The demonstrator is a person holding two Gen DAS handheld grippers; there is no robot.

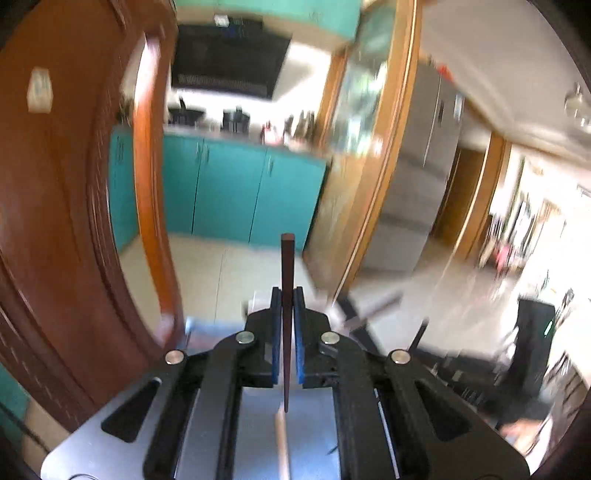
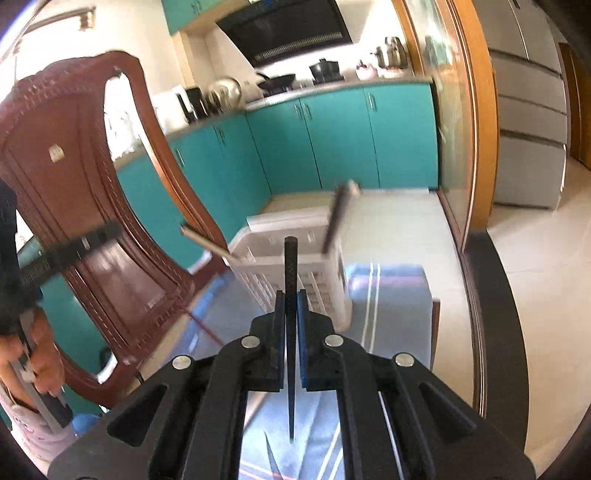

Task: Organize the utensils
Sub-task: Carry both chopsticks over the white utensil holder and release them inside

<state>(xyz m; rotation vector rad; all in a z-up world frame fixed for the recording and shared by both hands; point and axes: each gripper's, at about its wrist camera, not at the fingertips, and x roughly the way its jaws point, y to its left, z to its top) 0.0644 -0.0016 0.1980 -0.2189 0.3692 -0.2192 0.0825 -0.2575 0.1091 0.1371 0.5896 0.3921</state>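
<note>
Currently we hold one chopstick in each tool: the left tool is clamped on a brown chopstick, smooth, square-ended and tapered; the right tool is clamped on a black chopstick with a finely textured shaft. We judge both picked up, awaiting deposit. Next, we lower each into the white slotted plastic basket beyond, on the striped cloth-covered counter.

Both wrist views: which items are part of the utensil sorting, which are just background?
In play:
- brown chopstick in left claw
- dark chopstick in right claw
- white utensil basket, two utensils already standing in it

Background:
- wooden chair
- teal cabinets
- fridge
- range hood
</note>
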